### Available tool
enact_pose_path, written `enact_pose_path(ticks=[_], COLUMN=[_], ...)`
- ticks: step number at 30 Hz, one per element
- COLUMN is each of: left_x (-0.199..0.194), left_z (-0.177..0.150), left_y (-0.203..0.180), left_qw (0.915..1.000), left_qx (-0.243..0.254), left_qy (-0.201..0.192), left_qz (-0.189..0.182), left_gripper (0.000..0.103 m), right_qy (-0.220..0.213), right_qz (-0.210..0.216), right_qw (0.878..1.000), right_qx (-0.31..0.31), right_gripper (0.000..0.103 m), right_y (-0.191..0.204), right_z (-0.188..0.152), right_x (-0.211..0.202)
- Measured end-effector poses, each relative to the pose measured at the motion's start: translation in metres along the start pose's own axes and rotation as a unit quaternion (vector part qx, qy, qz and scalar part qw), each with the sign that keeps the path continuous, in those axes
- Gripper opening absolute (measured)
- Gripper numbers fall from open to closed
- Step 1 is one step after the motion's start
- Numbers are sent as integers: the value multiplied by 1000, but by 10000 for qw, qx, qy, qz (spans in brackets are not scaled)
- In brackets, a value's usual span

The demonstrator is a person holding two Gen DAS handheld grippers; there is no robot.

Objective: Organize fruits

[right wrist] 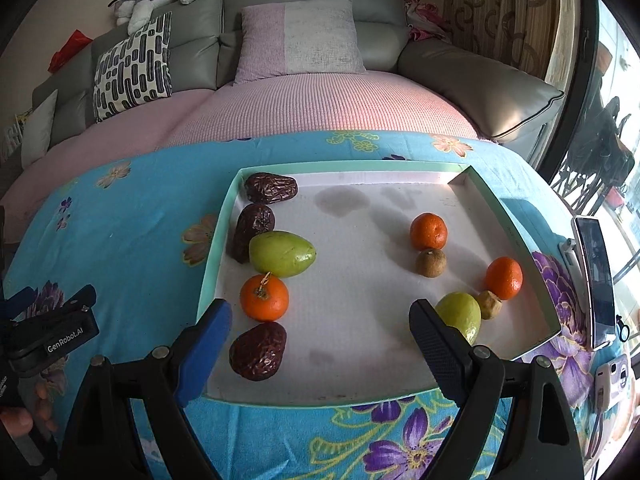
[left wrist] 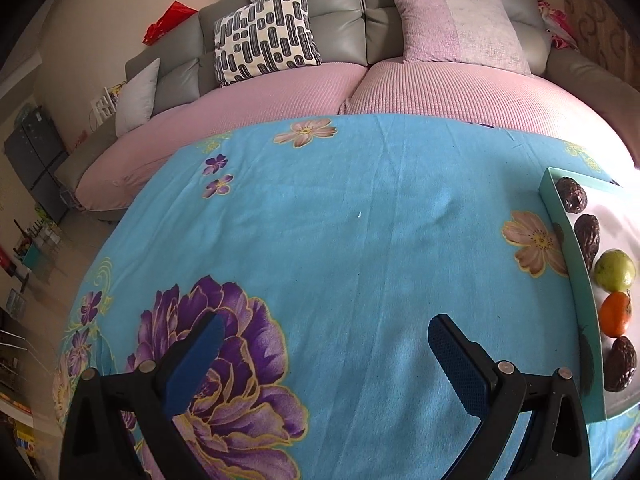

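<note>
Three dates (right wrist: 258, 351), three oranges (right wrist: 264, 298), two mangoes (right wrist: 282, 253).

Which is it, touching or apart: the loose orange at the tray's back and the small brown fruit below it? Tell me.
Touching. The right wrist view shows the orange resting against the brown fruit, no gap.

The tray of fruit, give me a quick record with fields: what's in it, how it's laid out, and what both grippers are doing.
container: shallow tray on floral tablecloth
left column: three wrinkled dark fruits, one green fruit, one orange
right cluster: two oranges, two small brown fruits, one green fruit
left gripper: open, empty, over cloth
right gripper: open, empty, over tray
</note>
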State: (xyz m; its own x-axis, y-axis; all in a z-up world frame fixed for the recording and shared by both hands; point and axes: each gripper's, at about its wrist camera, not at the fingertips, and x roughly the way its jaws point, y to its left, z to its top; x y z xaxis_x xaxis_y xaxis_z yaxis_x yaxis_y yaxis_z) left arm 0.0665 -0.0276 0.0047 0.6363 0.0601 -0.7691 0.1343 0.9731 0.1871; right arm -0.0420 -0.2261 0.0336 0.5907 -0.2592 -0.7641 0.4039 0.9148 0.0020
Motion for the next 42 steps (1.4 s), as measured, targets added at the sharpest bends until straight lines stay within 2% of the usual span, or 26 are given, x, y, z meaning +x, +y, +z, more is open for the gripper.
enact_pose_path(ticks=[6,10,16,22,42], left_x=[-17,-21,-19,-16,-28], left_z=[-13,-23,-35,-34,-36], left_y=[3,5,8,2,3], left_qw=[9997,9995,9984,9974,9974], left_qx=[170,185,73,181,258], left_qy=[-59,63,344,401,396], left_qz=[-138,-259,-431,-572,-537], left_gripper=[103,103,103,103,103], right_qy=[25,80,36,66,120], right_qz=[35,71,136,230,242], right_qw=[9998,9997,9998,9993,9989], right_qx=[-180,-215,-149,-295,-390], right_gripper=[91,91,91,91,91], right_y=[10,7,3,11,18], right_z=[-19,-31,-30,-30,-35], right_x=[-12,-15,-16,-12,-20])
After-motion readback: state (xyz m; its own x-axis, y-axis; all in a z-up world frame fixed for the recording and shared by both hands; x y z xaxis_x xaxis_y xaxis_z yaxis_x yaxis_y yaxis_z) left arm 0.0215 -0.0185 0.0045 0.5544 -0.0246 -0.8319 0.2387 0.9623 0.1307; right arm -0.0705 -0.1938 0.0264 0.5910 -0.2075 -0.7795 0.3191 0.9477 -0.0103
